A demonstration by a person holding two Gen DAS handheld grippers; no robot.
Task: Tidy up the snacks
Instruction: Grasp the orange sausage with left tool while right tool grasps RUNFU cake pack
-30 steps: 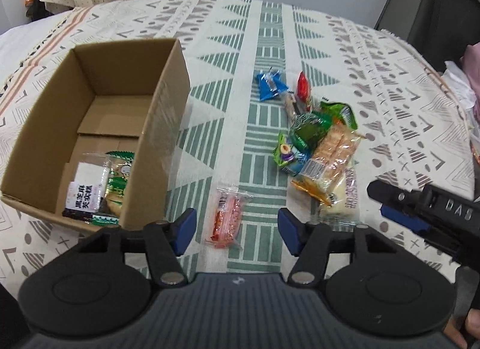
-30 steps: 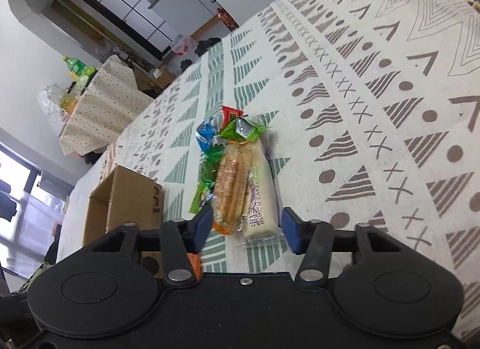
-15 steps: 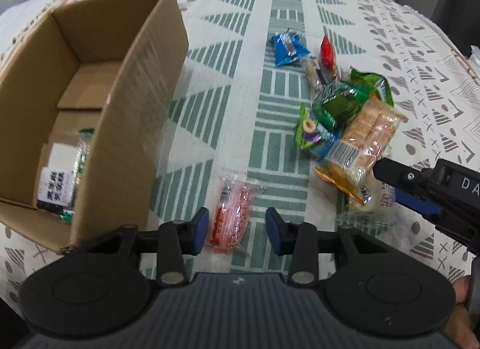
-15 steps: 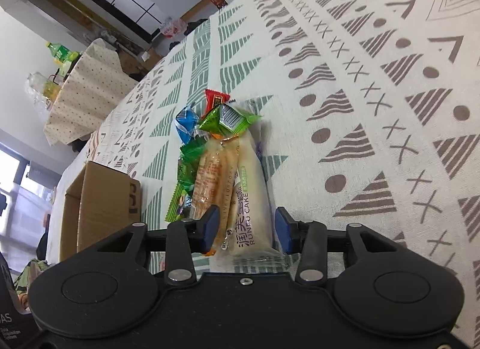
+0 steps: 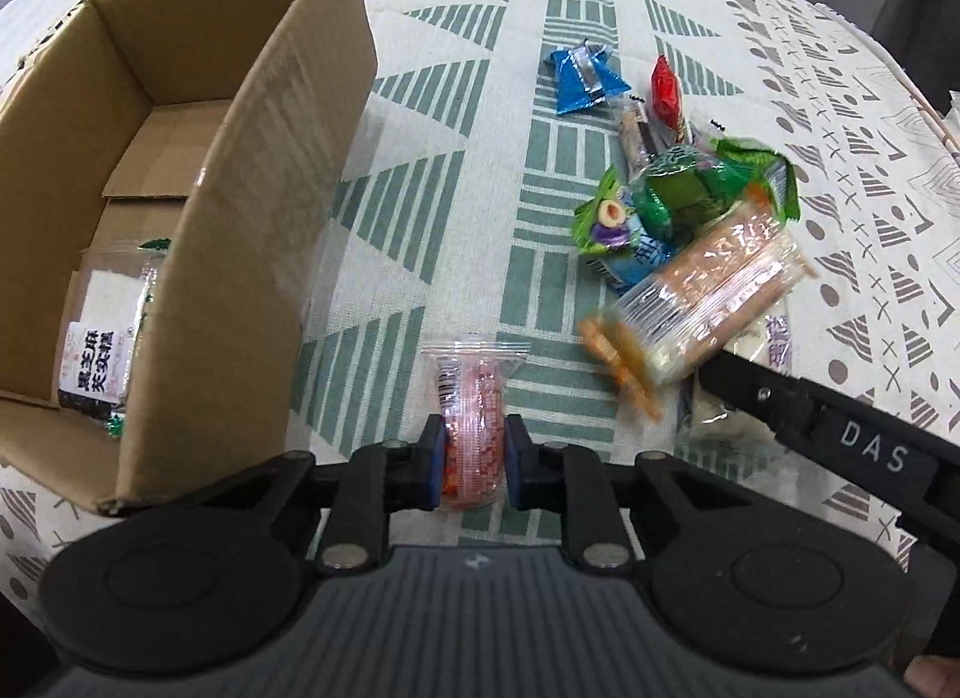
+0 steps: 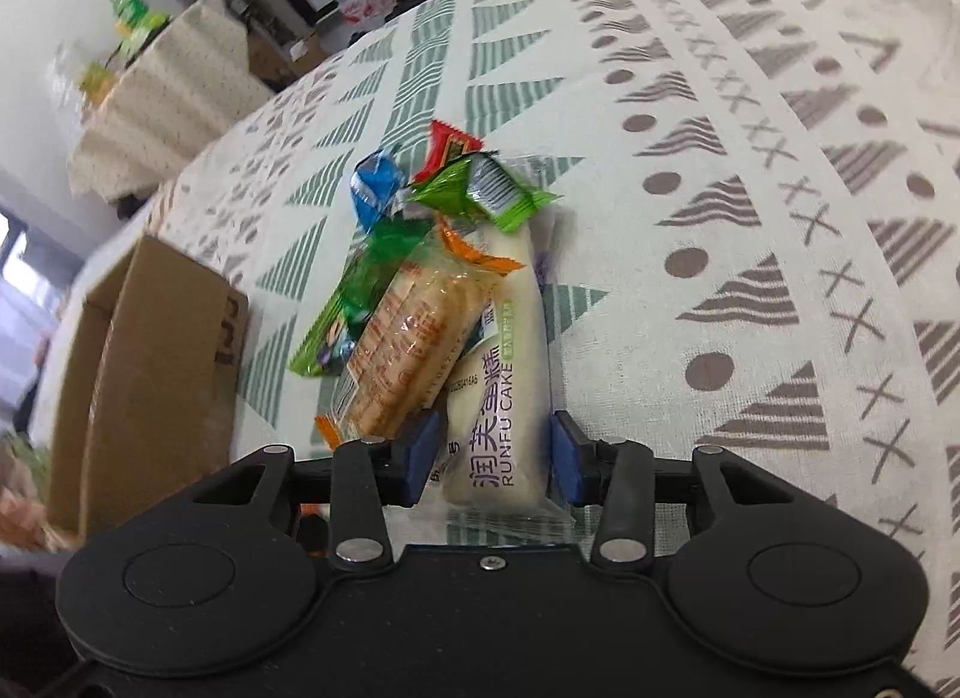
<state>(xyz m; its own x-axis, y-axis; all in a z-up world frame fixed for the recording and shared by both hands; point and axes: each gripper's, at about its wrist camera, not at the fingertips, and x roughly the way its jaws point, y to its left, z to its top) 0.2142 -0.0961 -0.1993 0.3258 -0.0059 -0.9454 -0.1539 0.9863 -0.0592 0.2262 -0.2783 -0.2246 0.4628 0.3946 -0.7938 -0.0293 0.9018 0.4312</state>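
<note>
My left gripper (image 5: 473,461) is shut on a clear packet of pink-red snack (image 5: 471,422) lying on the patterned cloth, just right of the open cardboard box (image 5: 282,230). The box holds a white-labelled packet (image 5: 96,365). My right gripper (image 6: 492,461) has closed its pads on the white Runfu cake packet (image 6: 501,392). An orange biscuit pack (image 6: 408,344) lies tilted across the cake, blurred in the left wrist view (image 5: 696,302). Beyond lie green (image 6: 480,191), blue (image 5: 582,77) and red (image 5: 666,89) sweets.
The table is covered by a cloth (image 5: 432,116) with green and grey triangles. The box wall stands close to the left gripper's left finger. A second covered table with bottles (image 6: 156,116) stands far back in the room.
Both grippers have moved forward and closed: the left on the pink-red packet, the right on the cake packet. The orange biscuit pack has shifted and tilted.
</note>
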